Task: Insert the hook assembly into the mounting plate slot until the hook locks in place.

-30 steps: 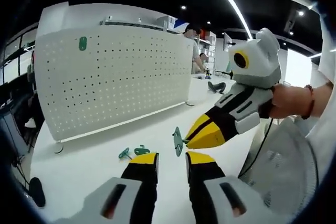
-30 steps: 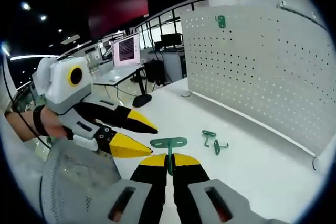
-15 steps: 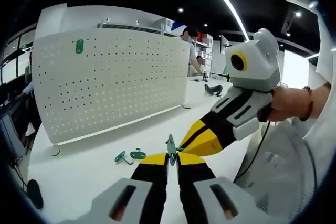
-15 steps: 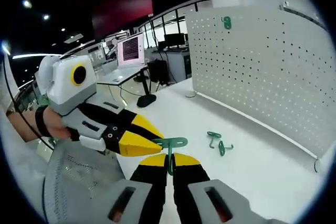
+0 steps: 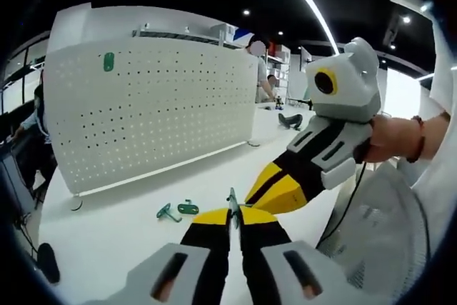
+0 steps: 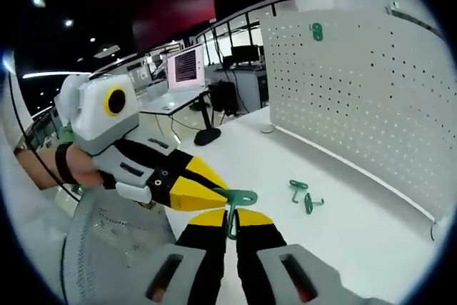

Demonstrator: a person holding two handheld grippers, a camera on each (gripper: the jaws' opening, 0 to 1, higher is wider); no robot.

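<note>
Green hook [image 6: 232,205], formerly right gripper's [image 6: 230,216] alone, now clamped by left gripper [image 5: 233,216] too.

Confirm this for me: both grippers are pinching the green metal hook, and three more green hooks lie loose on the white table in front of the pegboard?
Not quite: two loose green hooks lie on the white table, not three, as the right gripper view shows. Both grippers do pinch the green metal hook.

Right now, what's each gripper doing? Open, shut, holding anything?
Left gripper: jaws shut on the green hook.
Right gripper: jaws shut on the same green hook, both gripping it at once.
</note>
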